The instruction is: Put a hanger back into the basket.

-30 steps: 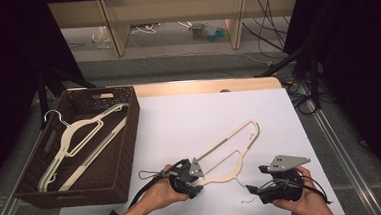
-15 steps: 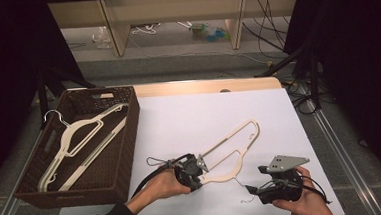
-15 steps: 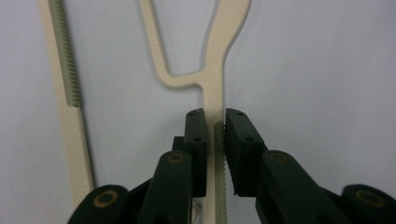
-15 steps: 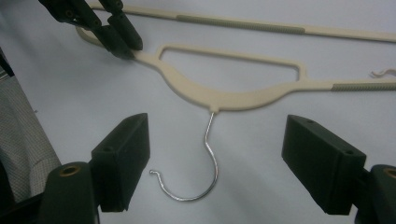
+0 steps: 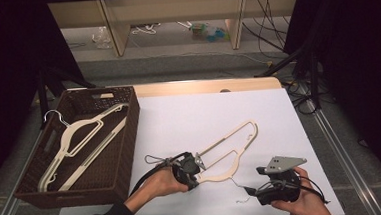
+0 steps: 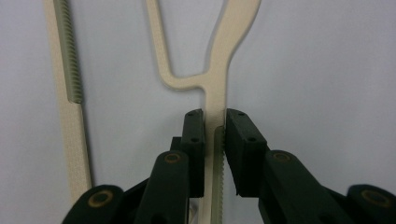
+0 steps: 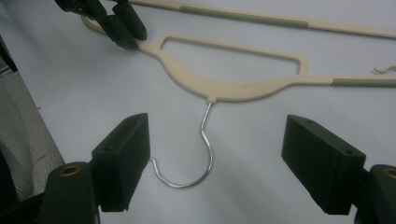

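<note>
A brown basket (image 5: pixel 125 141) sits on the left side of the table (image 5: pixel 189 117). A cream hanger (image 5: pixel 80 142) lies inside it, with its metal hook at the far left.

Next to the basket, on the white table top, is the left gripper (image 5: pixel 192 167), held in the person's left hand (image 5: pixel 155 184). Its jaws have just been closing, and now they pinch one arm of a second cream hanger (image 5: pixel 229 152). In the left gripper view the black pads (image 6: pixel 194 140) press on both sides of the thin arm (image 6: pixel 215 116).

This hanger lies flat on the table, in the middle, near the front edge. Its thin wire hook (image 7: pixel 198 154) points toward the person.

On the right is the right gripper (image 5: pixel 278 187), held in the right hand (image 5: pixel 304 203). Its jaws stand wide apart and hold nothing. In the right gripper view the wire hook lies between the two jaws, close to one pad, and I cannot tell if it touches.
</note>
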The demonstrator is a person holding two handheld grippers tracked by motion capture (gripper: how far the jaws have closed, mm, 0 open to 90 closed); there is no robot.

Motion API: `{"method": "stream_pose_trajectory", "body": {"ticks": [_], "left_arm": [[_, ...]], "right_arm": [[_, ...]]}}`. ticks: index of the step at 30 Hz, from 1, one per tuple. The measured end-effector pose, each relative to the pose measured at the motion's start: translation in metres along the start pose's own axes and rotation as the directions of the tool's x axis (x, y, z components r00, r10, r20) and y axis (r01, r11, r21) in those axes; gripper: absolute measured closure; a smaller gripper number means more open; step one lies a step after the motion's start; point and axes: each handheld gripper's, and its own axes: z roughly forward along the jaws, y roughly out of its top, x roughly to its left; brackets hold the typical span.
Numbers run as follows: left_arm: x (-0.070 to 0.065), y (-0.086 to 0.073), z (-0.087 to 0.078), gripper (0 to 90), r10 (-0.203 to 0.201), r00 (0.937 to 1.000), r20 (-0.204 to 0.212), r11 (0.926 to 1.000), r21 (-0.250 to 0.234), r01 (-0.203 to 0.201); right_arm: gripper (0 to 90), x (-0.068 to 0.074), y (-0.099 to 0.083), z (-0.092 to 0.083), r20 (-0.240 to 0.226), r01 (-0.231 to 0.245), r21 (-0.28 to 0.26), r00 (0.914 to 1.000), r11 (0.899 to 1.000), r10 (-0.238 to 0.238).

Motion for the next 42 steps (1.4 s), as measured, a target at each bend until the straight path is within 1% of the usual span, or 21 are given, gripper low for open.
{"method": "stream_pose_trajectory", "body": {"ticks": [1,2,3,4,10,12,13,14,16,19,20,24,25,27,29,30,33,36,39,41,42], "left_arm": [[-0.001,0.0,0.002,77.2,-0.032,0.9995,0.002,0.9992,-0.021,0.032],[-0.002,0.0,0.002,77.5,-0.041,0.9992,-0.002,0.9988,-0.026,0.041],[-0.002,0.001,0.0,78.2,-0.004,1.0,-0.009,1.0,-0.003,0.004],[-0.003,0.001,0.0,78.8,0.02,0.9997,-0.015,0.9998,0.001,-0.02],[0.002,0.001,-0.002,79.7,0.038,0.9992,0.013,0.9993,-0.002,-0.038],[0.001,0.001,-0.004,79.7,0.015,0.9994,0.032,0.9995,-0.028,-0.014],[0.003,0.001,-0.007,79.7,0.028,0.999,0.036,0.9993,-0.025,-0.027],[0.002,0.0,-0.008,79.7,-0.002,0.9993,0.037,0.9986,-0.053,0.004],[0.005,-0.001,-0.013,79.7,-0.009,0.9988,0.048,0.9972,-0.074,0.013],[0.008,-0.003,-0.02,79.7,-0.013,0.9987,0.048,0.9957,-0.09,0.018],[0.009,-0.004,-0.022,79.6,-0.013,0.9987,0.05,0.9955,-0.093,0.018],[0.012,-0.006,-0.027,79.7,-0.023,0.9976,0.065,0.994,-0.105,0.03],[0.013,-0.007,-0.028,79.6,-0.024,0.9975,0.066,0.9935,-0.11,0.031],[0.014,-0.008,-0.031,79.6,-0.024,0.9974,0.068,0.9931,-0.113,0.032],[0.014,-0.01,-0.034,79.6,-0.029,0.9971,0.07,0.9918,-0.122,0.037],[0.015,-0.01,-0.035,79.6,-0.027,0.9968,0.075,0.9921,-0.12,0.036],[0.015,-0.012,-0.036,79.6,-0.025,0.9963,0.082,0.9917,-0.124,0.035],[0.015,-0.013,-0.038,79.7,-0.028,0.9954,0.092,0.9906,-0.131,0.039],[0.015,-0.015,-0.039,79.6,-0.037,0.9945,0.098,0.9887,-0.141,0.051],[0.014,-0.017,-0.04,79.6,-0.057,0.9925,0.108,0.9848,-0.157,0.073],[0.015,-0.017,-0.041,79.6,-0.053,0.9927,0.109,0.985,-0.158,0.07]], "right_arm": [[24.8,0.001,0.0,0.0,-0.002,-0.005,0.004,1.0,1.0,0.005],[24.8,0.0,0.001,0.0,0.002,0.003,-0.003,1.0,1.0,-0.003],[24.8,0.0,0.001,0.0,0.002,0.007,-0.003,1.0,1.0,-0.007],[24.8,0.0,0.001,0.0,0.003,0.007,-0.002,1.0,1.0,-0.007],[25.0,0.001,0.001,0.0,0.001,0.006,-0.002,1.0,1.0,-0.006],[25.0,0.0,0.001,0.0,0.004,0.004,-0.007,1.0,1.0,-0.004],[25.0,-0.001,0.001,0.0,0.008,0.004,-0.008,1.0,1.0,-0.004],[25.0,-0.002,0.001,0.0,0.008,0.009,-0.007,0.9999,1.0,-0.009],[25.0,-0.002,0.001,-0.002,0.009,0.001,-0.006,1.0,1.0,-0.001],[25.1,-0.006,0.001,-0.003,0.028,-0.015,-0.024,0.9995,1.0,0.016],[25.3,-0.008,0.001,-0.004,0.045,-0.041,-0.03,0.9981,0.999,0.043],[26.4,-0.02,0.0,-0.002,0.104,-0.038,-0.05,0.9936,0.998,0.043],[26.6,-0.024,0.0,0.0,0.118,-0.016,-0.05,0.9928,0.999,0.022],[26.7,-0.03,-0.002,0.006,0.127,0.0,-0.036,0.9919,0.999,0.005],[26.7,-0.033,-0.002,0.013,0.127,0.051,-0.017,0.9907,0.999,-0.048],[26.6,-0.033,-0.001,0.017,0.136,0.08,-0.005,0.9877,0.997,-0.078],[26.6,-0.031,0.003,0.027,0.135,0.16,-0.002,0.9782,0.987,-0.158],[26.6,-0.029,0.007,0.036,0.141,0.218,0.017,0.9658,0.976,-0.218],[26.7,-0.032,0.01,0.045,0.145,0.269,0.031,0.9518,0.963,-0.27],[26.6,-0.034,0.013,0.05,0.147,0.288,0.02,0.9463,0.957,-0.288],[26.7,-0.034,0.014,0.051,0.142,0.301,0.022,0.9429,0.953,-0.301]]}}
